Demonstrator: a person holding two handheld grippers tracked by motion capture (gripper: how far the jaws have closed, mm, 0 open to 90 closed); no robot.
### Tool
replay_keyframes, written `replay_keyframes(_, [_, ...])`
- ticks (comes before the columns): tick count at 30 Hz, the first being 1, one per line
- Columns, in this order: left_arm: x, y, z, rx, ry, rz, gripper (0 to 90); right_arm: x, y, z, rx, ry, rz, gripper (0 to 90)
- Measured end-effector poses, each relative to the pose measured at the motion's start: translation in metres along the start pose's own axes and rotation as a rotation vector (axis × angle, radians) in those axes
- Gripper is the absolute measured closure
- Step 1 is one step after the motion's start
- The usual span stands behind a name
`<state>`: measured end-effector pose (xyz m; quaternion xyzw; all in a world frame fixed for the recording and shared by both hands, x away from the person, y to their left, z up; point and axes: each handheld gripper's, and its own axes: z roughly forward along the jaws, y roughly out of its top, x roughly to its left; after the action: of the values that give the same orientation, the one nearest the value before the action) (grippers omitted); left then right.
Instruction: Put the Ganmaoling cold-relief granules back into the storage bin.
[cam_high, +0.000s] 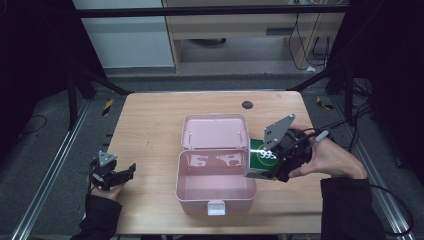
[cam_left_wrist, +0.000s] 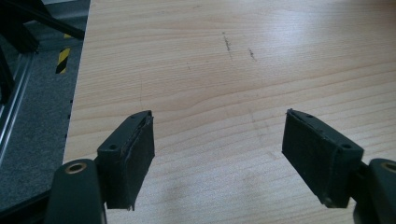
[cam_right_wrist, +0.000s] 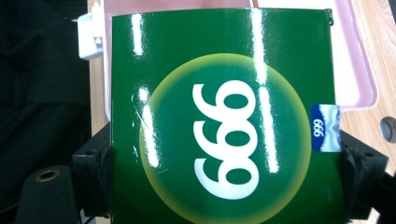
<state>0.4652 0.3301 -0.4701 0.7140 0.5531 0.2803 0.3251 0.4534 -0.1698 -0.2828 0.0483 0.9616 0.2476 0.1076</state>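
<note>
Showing a wooden table (cam_high: 150, 125) with an open pink case (cam_high: 215, 187) at centre, lid (cam_high: 215, 131) laid back toward 12 o'clock, white latch (cam_high: 216, 207) at its 6 o'clock wall. At 3 o'clock of the case: right gripper (cam_high: 272, 162) clamped on a green box (cam_high: 261, 159) (glossy, printed "999" in a yellow-green circle (cam_right_wrist: 224, 140)), box held at the case's right rim, over its edge. At 9 o'clock, well apart from the case: left gripper (cam_high: 122, 175), jaws spread wide over bare wood, holding nothing. Small dark disc (cam_high: 247, 104) near the table's 12 o'clock edge.
</note>
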Motion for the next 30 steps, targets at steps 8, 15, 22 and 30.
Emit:
replay_keyframes(8, [0.0,0.0,0.0,-0.001,0.0,0.001,24.7,-0.003,0.026,0.009,-0.006,0.014,-0.038,16.0])
replay_keyframes(15, [0.0,0.0,-0.001,-0.004,0.001,0.001,24.7,-0.002,0.04,0.016,-0.007,0.03,-0.064,16.0])
replay_keyframes(22, [0.0,0.0,-0.001,-0.004,0.002,0.001,24.7,0.001,0.044,0.026,0.005,0.025,-0.075,16.1])
replay_keyframes(30, [0.0,0.0,-0.001,-0.004,0.001,0.003,24.7,0.004,0.048,0.039,0.018,0.043,-0.075,16.1])
